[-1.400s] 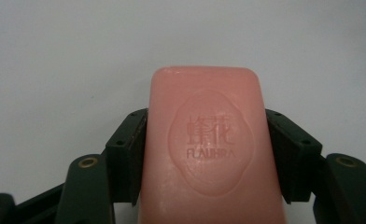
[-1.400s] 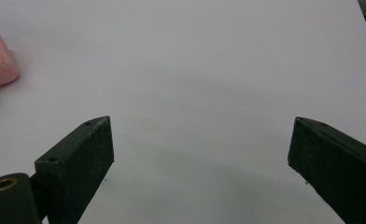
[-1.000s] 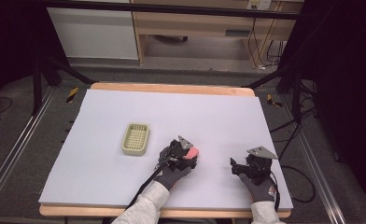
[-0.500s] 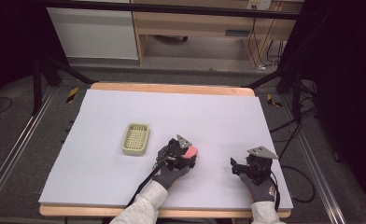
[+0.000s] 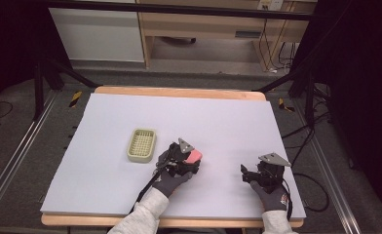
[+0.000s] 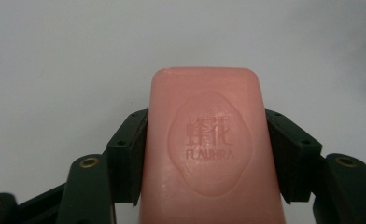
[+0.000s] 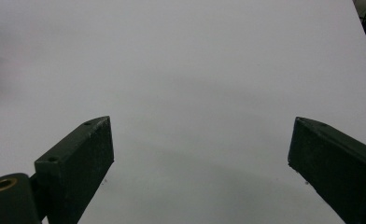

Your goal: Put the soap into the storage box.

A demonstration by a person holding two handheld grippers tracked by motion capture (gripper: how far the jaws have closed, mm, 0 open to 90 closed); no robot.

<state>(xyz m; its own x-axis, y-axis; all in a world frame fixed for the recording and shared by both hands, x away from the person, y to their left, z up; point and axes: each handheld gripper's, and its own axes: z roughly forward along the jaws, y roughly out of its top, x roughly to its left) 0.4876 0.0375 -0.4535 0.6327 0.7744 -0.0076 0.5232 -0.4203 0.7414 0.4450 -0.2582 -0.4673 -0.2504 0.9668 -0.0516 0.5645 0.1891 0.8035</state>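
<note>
A pink bar of soap [image 6: 208,144] with a stamped emblem sits between the two black jaws of my left gripper [image 6: 204,149], which is shut on its sides. From above, that soap [image 5: 193,156] and the left gripper [image 5: 195,159] are near the middle of the white table sheet [image 5: 228,122]. A pale green soap dish [image 5: 142,145] with a slotted floor lies just left of the left hand, apart from it. Over at the front right, my right gripper [image 5: 243,173] rests low on the sheet. Its jaws stand wide open [image 7: 200,154] with bare sheet between them.
The white sheet lies on a wooden table whose edge [image 5: 179,92] shows at the back. Black stand legs [image 5: 57,73] and cables [image 5: 306,141] flank the table on the floor. A wooden cabinet [image 5: 203,29] stands behind.
The left gripper with the soap has drifted slightly left, toward the dish. The right gripper has stayed put.
</note>
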